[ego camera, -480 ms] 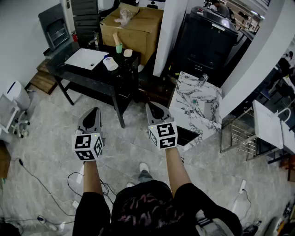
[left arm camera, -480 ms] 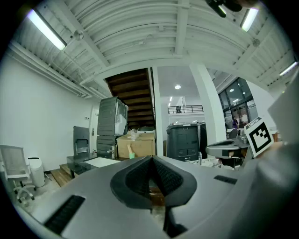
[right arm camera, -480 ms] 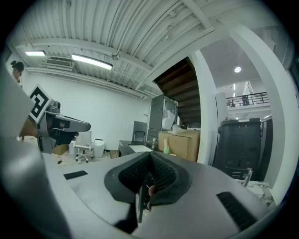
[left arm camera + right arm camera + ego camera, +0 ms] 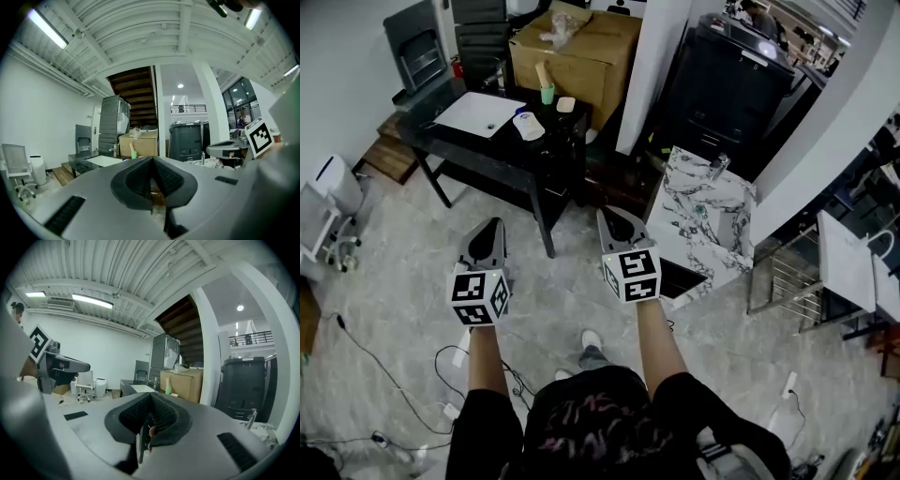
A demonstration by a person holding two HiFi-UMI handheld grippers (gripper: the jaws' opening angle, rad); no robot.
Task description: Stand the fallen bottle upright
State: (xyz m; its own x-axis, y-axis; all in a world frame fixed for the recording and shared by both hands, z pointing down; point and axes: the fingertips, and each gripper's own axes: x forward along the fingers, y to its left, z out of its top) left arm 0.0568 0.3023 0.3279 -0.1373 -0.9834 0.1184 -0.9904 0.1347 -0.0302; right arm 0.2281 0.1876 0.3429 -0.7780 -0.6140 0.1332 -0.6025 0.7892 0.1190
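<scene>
Neither gripper has taken hold of anything, so the task looks to be at its approach step. The left gripper (image 4: 492, 228) and right gripper (image 4: 614, 217) are held side by side over the floor, pointing roughly level toward the furniture ahead. In each gripper view the jaws are pressed together with nothing between them. The likeliest bottle (image 4: 527, 127) is a white oblong thing lying flat on the dark table (image 4: 441, 105), just beside a white sheet (image 4: 478, 114) and near a green cup (image 4: 547, 94). It is too small to be sure of. A slim clear thing (image 4: 717, 167) stands on the marble table (image 4: 703, 220) to the right. Both are well apart from the grippers. The next move probably calls for closing in on the dark table, parting one gripper's jaws and lining them across the lying bottle's body.
</scene>
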